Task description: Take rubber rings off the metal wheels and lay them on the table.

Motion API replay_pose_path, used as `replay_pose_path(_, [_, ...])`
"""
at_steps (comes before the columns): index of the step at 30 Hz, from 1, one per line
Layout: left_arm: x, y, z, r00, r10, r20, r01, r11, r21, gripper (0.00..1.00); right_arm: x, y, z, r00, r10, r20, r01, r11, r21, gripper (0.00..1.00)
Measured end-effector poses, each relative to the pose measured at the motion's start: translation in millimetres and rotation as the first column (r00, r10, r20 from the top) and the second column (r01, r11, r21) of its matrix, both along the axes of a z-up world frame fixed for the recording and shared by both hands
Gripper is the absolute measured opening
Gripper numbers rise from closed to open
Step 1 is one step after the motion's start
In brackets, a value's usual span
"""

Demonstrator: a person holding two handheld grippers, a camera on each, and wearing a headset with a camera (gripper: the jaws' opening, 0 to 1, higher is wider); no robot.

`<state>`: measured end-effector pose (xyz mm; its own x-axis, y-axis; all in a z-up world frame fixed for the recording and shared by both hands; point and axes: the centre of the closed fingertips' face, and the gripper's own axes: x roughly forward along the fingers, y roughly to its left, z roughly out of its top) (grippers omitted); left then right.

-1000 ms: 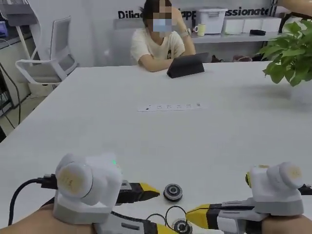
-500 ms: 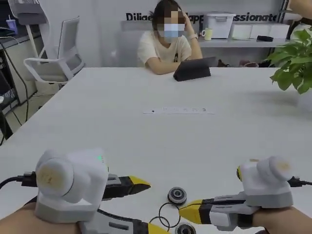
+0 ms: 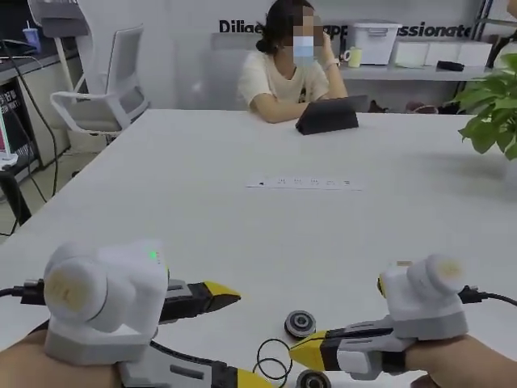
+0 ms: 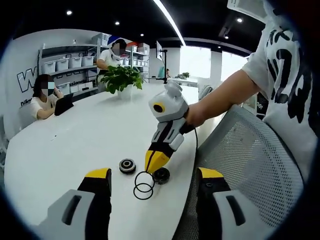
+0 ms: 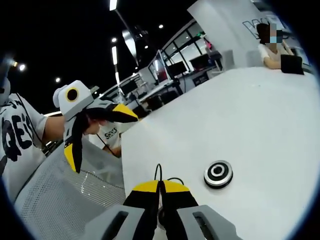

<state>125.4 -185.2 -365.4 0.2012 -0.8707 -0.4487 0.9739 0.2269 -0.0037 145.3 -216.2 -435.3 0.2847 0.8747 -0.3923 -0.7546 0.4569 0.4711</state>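
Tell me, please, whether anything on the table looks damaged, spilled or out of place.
Nothing stands out. The farther metal wheel and the nearer metal wheel lie flat, and two loose rubber rings lie overlapped on the table beside them. The nearer metal wheel does sit rather close to the table's edge.

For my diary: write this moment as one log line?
left gripper open | right gripper shut on rubber ring | metal wheel, second wheel on table

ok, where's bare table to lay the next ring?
Wide bare table between the white strip and far wheel. Crowded between left gripper and right gripper: rubber rings, one apparently pinched, and near wheel.
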Motion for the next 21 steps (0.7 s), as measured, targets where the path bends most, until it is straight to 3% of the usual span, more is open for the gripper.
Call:
replay_pose_path(7, [-3.2, 5.3, -4.4, 1.000, -0.005, 0.009, 0.005, 1.000, 0.020, 0.69, -0.4, 4.8, -5.8, 1.000, 0.015, -0.011, -0.016, 1.000, -0.021, 0.00])
replay_pose_path(21, [-1.2, 9.5, -8.1, 1.000, 0.017, -0.008, -0.017, 0.999, 0.033, 0.66, -0.2, 7.0, -20.4, 0.999, 0.035, -0.031, -0.037, 0.996, -0.080, 0.00])
